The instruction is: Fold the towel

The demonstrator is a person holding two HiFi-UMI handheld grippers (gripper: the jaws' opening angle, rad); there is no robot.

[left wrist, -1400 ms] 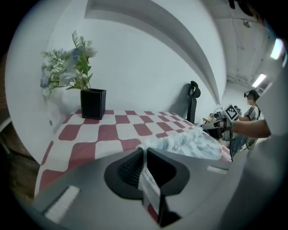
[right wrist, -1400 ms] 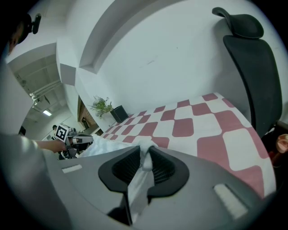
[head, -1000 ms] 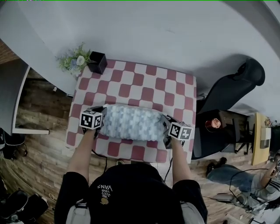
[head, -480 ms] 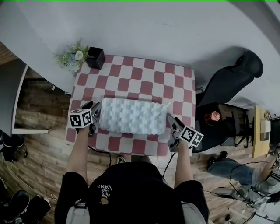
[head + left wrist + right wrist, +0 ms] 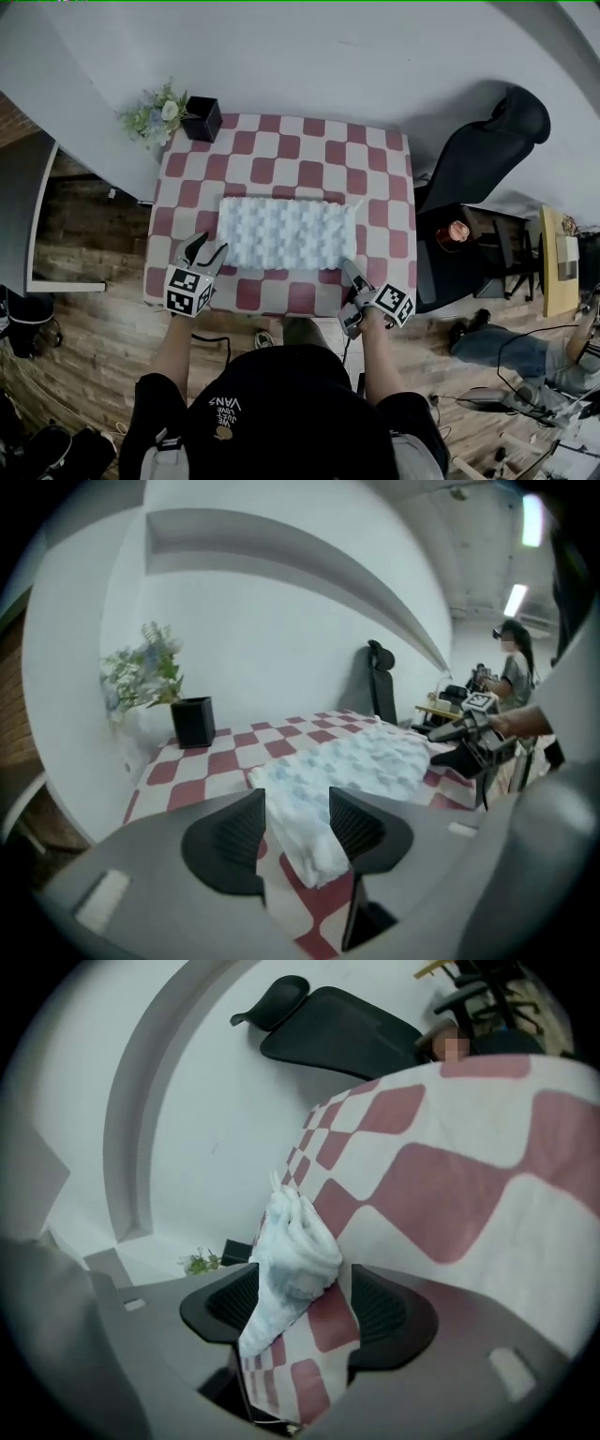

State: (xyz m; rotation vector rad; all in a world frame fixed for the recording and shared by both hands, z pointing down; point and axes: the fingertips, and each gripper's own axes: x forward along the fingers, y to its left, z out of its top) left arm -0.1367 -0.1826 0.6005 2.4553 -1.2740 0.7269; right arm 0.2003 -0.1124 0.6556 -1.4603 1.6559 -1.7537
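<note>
Towel (image 5: 289,233) lay as a tidy long rectangle in the middle of the checkered tabletop (image 5: 281,141), so I'd guess one fold was done and this was the let-go part.

Tip for doing that well: draw both tongs straight away from the cloth and keep them wide so no pad snags a corner and peels the top layer open. Then check that the edges line up before going in again. If another fold is wanted, I'd bring the short ends together and grab both layers at each corner.

Left tongs (image 5: 208,246) had just been opening. The jaws stood partly apart, just beside the near left corner, with nothing pinched; the corner only showed through the gap further out.

Right tongs (image 5: 349,272) had just been opening too, and stood really wide. The towel's right end lined up between the jaws in the right gripper view, but the pads weren't pressing on it. Both were empty, near the front edge.
</note>
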